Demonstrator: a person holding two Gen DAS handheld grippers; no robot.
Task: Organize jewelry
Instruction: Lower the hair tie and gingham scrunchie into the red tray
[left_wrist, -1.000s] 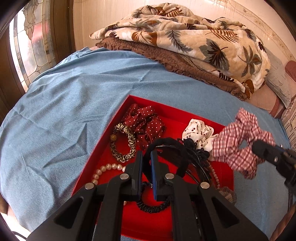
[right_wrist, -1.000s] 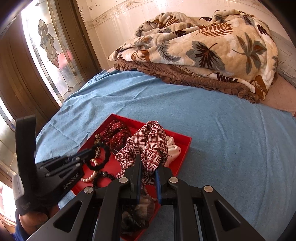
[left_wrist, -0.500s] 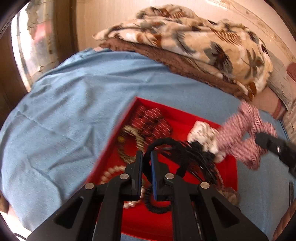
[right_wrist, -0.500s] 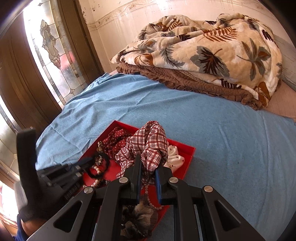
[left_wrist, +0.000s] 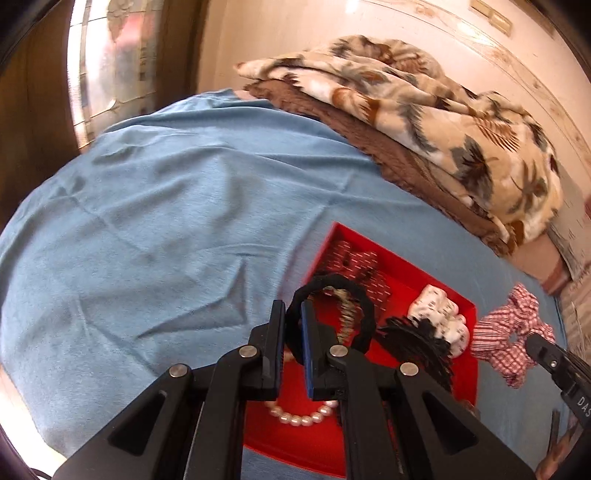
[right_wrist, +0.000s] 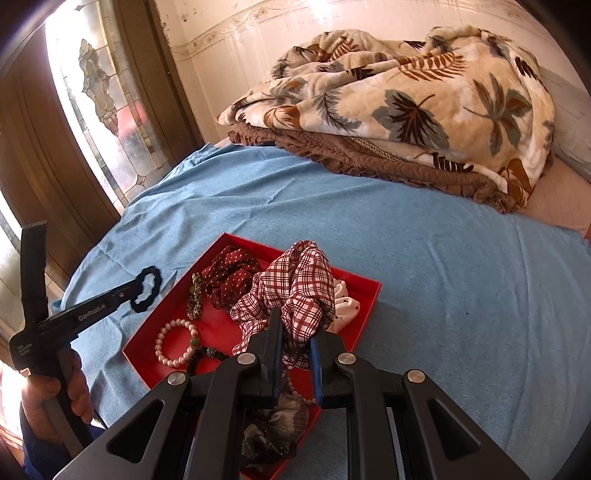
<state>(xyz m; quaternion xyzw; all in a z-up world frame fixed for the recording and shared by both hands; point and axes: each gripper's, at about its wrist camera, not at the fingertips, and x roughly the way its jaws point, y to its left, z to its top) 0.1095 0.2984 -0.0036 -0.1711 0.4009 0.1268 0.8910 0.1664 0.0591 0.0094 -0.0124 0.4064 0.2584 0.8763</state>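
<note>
My left gripper (left_wrist: 293, 314) is shut on a black hair tie (left_wrist: 334, 284), which stands up as a ring from its tips. In the right wrist view that gripper (right_wrist: 135, 293) holds the tie (right_wrist: 147, 291) above the blue sheet, just left of the red tray (right_wrist: 369, 306). My right gripper (right_wrist: 295, 332) is shut on a red-and-white plaid scrunchie (right_wrist: 299, 284), lifted over the tray's near right part. In the tray lie a pearl bracelet (right_wrist: 173, 343), a dark red dotted scrunchie (right_wrist: 232, 273), a leopard-pattern band (right_wrist: 195, 295), a white spotted scrunchie (right_wrist: 345, 306) and a brown scrunchie (right_wrist: 273, 424).
The tray rests on a blue sheet (right_wrist: 443, 277) spread over a bed. A folded leaf-print blanket (right_wrist: 406, 103) on a brown quilt lies at the far side. A stained-glass door (right_wrist: 103, 92) stands to the left. A hand (right_wrist: 55, 391) grips the left gripper's handle.
My left gripper has carried the black hair tie leftward, from over the tray to above the sheet beside it. The right gripper has stayed put with the plaid scrunchie.
</note>
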